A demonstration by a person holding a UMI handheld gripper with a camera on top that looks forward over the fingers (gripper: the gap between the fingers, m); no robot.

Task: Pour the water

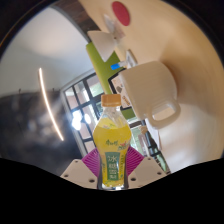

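Both fingers (112,168) sit nearest of all, their pale outer shells spread to left and right and their magenta pads (92,163) turned inward. They are clamped on a bottle (112,145), one pad pressing each side of its lower body, so the bottle is carried by the fingers and nothing else shows beneath it.

That bottle is clear plastic filled with a yellow-green drink. A label with green and white print wraps its middle, and an orange cap (112,101) closes the neck. It stands in line with the fingers, cap pointing away from them.

Just beyond the cap, up and to the right, a white mug-like vessel (152,90) appears tilted, with a broad handle loop hanging off its right side. Whether it touches anything I cannot tell. Close by it a lime-green bar (99,62) slants up toward a white box-shaped piece (107,42).

Farther still, left of the bottle, a dark-framed window (84,103) shows bright panes. Above it a wide pale surface curves away, crossed by a thin bright strip of light (44,95). At the far top right a pink round disc (121,12) sits against a white background.
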